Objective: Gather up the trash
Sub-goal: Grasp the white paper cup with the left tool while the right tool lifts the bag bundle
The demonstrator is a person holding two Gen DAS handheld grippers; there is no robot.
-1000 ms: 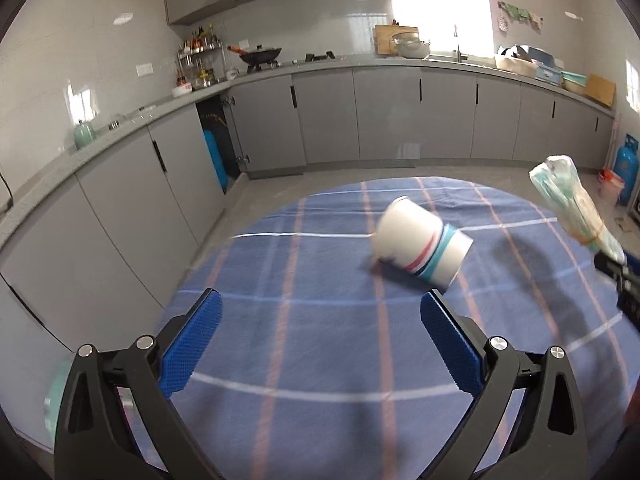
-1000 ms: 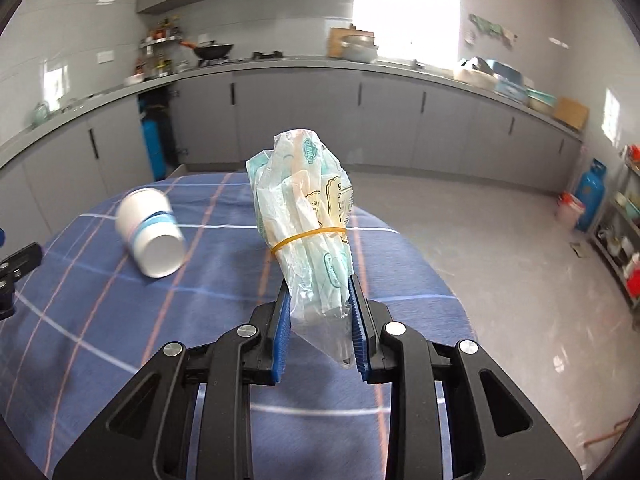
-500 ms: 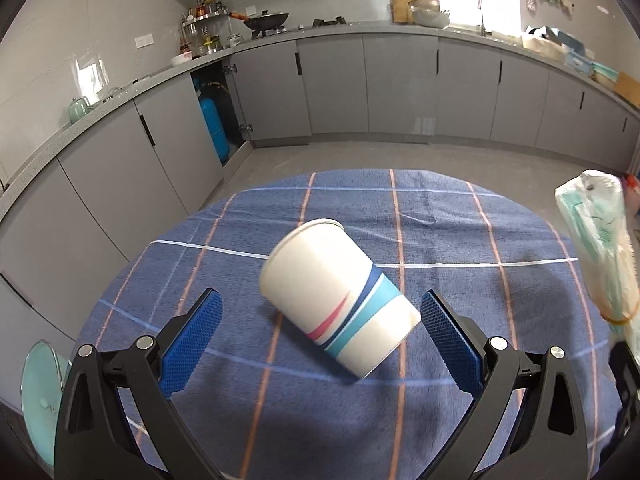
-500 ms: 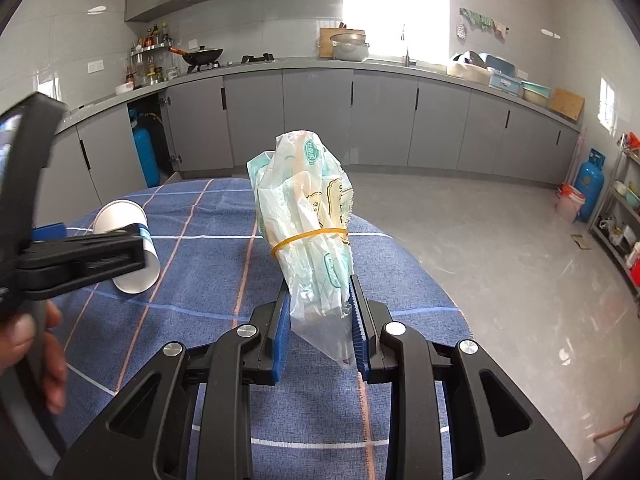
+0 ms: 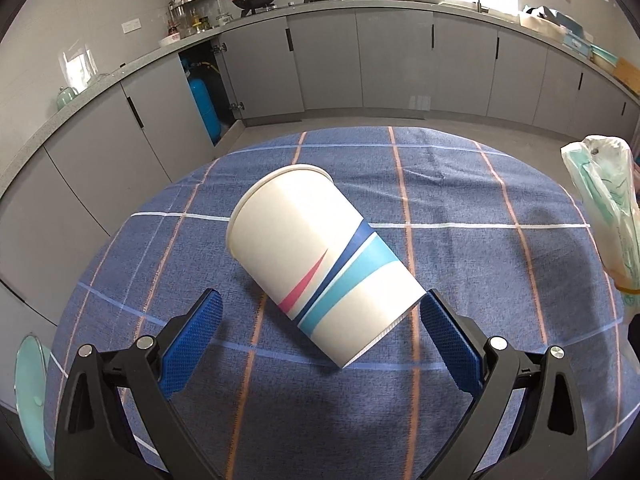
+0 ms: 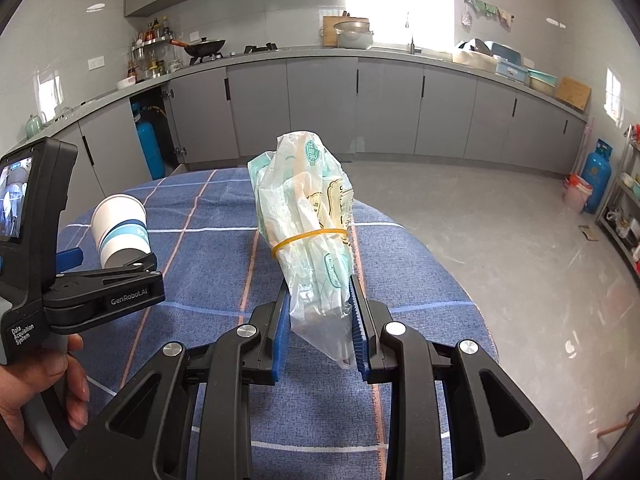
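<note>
White paper cup lies on its side on the surface, between the spread jaws of the left hand-held gripper, ready for pinching. Right hand-held gripper pinches a plastic bag, lifted clear.

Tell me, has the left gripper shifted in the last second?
Yes. The left gripper has come in over the blue tablecloth to the paper cup: a second ago the cup lay well ahead; now its base sits between the open jaws.

Bright daylight pours from the window, blown out to pure white, glare streaks the floor, soft shadows sit on the tablecloth, everything's sharp, and the fisheye bends the counters into dark corners.
</note>
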